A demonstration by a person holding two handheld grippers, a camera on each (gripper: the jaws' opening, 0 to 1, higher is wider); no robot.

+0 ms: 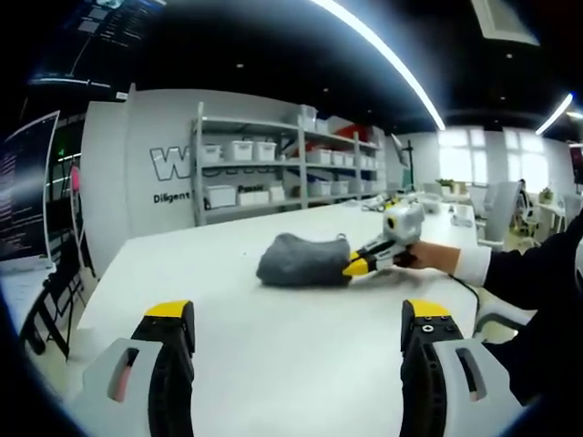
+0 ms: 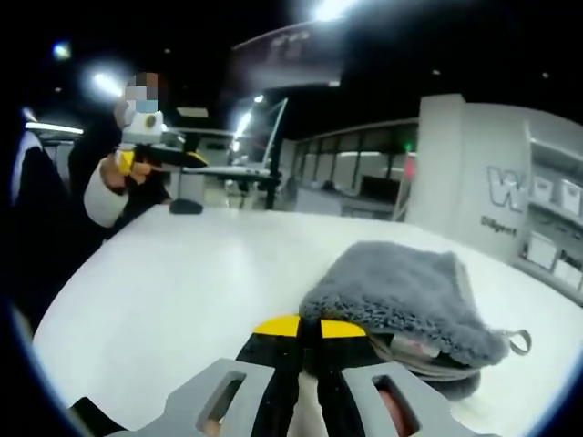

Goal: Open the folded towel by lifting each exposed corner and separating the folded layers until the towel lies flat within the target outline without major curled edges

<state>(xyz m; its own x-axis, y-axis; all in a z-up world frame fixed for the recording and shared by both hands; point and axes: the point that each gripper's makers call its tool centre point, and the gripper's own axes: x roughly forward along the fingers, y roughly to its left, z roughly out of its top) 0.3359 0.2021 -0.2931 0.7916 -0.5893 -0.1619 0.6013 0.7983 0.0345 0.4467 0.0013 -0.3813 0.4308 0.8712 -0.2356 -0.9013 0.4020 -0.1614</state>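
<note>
The right gripper (image 2: 310, 330) is closed, just beside the bunched grey terry towel (image 2: 401, 296) on the white table (image 1: 273, 337). The left gripper (image 1: 296, 323) is held open, well back from it.

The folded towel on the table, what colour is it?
Grey, a fuzzy terry towel, seen best in the right gripper view.

One grey towel (image 1: 303, 259) lies on one white table (image 1: 273, 364). Two grippers: the left (image 1: 296, 335) and the right (image 2: 310, 330). One shelf rack (image 1: 282, 164).
</note>
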